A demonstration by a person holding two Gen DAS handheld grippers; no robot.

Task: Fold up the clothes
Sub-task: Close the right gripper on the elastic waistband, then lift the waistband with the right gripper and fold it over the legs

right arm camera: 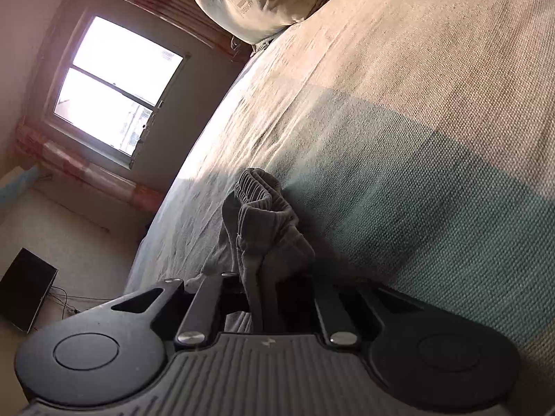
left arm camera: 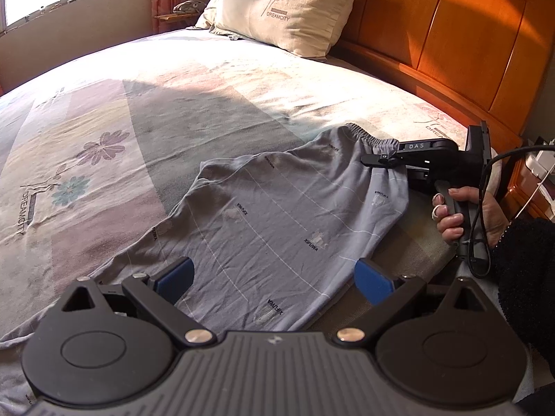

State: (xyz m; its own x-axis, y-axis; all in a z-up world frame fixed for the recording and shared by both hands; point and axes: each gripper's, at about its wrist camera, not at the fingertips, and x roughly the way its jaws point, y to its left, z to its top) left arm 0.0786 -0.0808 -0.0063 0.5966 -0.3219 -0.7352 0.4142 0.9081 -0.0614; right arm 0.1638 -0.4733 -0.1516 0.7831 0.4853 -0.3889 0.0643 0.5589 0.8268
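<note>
Your right claw (left arm camera: pixel 381 160) pinched the waistband of the grey pants (left arm camera: pixel 270 222) to lift that end off the bed (left arm camera: pixel 173 104); your left claw (left arm camera: pixel 274 279) hung wide above them.

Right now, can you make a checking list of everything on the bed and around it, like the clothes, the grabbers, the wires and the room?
Surface: bed sheet, flowers and DREAMCITY print, part sunlit.
Job's things: grey pants spread on the sheet, XIFUWA print, waistband bunched.
Clutter: pillow against the headboard.
Grippers: left gripper open over the pants, holding nothing; right gripper shut on the waistband, held by a hand.
Cables: black cable looping beside the right gripper's handle; thin wires on the floor by a black box.
Surroundings: window, curtains, floor.
</note>
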